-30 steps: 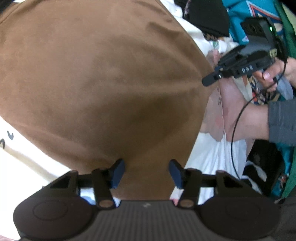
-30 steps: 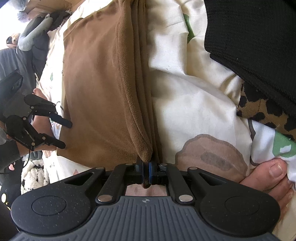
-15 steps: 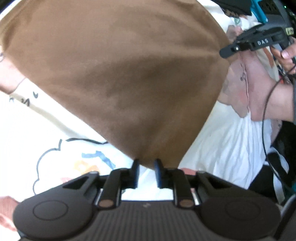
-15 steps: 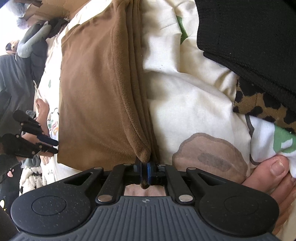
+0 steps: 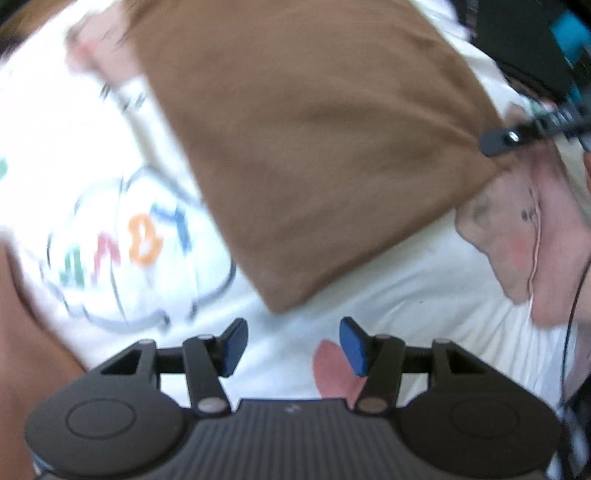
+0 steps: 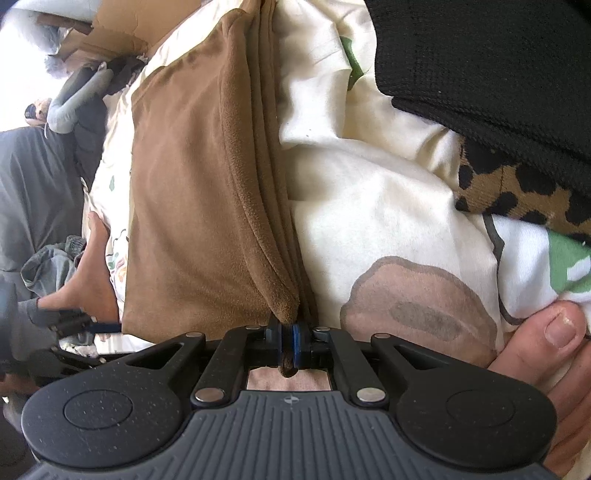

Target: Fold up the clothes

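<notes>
A folded brown garment [image 5: 314, 147] lies flat on a white printed sheet [image 5: 406, 288]. My left gripper [image 5: 291, 345] hovers over the sheet just short of the garment's near corner; its jaws are opening and nothing is between the blue pads. In the right wrist view the same brown garment [image 6: 195, 206] shows its stacked folded layers, and my right gripper [image 6: 288, 338] is shut on the near corner of that edge. The right gripper's finger [image 5: 517, 138] also shows in the left wrist view, at the garment's right corner.
A black knit garment [image 6: 491, 62] and a leopard-print fabric [image 6: 517, 192] lie at the right. A bare foot [image 6: 535, 354] rests by the right gripper, another foot [image 6: 92, 280] at the garment's left. Grey clothing [image 6: 33, 177] and a cardboard box [image 6: 122, 26] stand beyond.
My left gripper closed at the garment's near corner, then opened and drew back off it over the sheet. The right gripper kept its grip and barely moved.
</notes>
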Action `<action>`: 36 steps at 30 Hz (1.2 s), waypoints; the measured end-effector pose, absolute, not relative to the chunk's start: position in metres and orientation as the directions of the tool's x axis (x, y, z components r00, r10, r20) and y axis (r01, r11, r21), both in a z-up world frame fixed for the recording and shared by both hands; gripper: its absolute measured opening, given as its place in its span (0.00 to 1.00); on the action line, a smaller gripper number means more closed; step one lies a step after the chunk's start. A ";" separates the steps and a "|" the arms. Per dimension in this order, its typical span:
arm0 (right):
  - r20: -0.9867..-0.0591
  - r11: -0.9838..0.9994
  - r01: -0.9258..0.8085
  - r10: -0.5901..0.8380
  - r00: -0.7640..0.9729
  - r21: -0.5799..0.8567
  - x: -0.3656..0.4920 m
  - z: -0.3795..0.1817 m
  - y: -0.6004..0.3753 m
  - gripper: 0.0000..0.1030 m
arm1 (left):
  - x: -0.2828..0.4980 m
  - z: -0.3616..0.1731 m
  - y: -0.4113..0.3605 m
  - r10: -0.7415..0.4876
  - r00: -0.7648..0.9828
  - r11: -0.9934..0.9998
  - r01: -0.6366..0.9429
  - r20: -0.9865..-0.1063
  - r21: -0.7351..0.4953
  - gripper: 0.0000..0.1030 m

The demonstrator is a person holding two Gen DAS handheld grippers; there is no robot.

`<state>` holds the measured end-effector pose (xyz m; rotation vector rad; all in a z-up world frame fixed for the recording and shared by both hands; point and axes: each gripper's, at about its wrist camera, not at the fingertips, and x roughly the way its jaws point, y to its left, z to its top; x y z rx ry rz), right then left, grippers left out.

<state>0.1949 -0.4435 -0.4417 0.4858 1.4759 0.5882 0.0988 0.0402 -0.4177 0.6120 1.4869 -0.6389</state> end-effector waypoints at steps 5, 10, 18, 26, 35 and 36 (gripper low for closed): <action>-0.747 0.747 -0.025 0.665 0.011 0.664 0.193 -0.446 -0.452 0.09 | 0.095 -0.413 0.056 -0.121 0.062 0.759 0.649 -0.991 -0.053 0.55; -0.749 0.750 -0.021 0.662 0.016 0.662 0.193 -0.445 -0.451 0.09 | 0.096 -0.413 0.063 -0.169 0.118 0.791 0.609 -0.979 -0.062 0.53; -0.759 0.759 0.005 0.651 0.014 0.651 0.194 -0.445 -0.450 0.09 | 0.095 -0.421 0.076 -0.185 0.156 0.741 0.671 -0.970 -0.033 0.10; -0.762 0.762 0.011 0.648 0.019 0.648 0.192 -0.443 -0.451 0.09 | 0.084 -0.425 0.083 -0.027 0.117 0.711 0.700 -0.993 0.064 0.00; -0.838 0.839 -0.089 0.542 0.055 0.537 0.195 -0.413 -0.450 0.29 | 0.110 -0.389 0.086 -0.116 0.146 0.785 0.619 -0.982 -0.001 0.01; -0.840 0.841 -0.092 0.539 0.069 0.532 0.195 -0.410 -0.451 0.29 | 0.115 -0.384 0.088 -0.137 0.150 0.784 0.620 -0.979 -0.015 0.01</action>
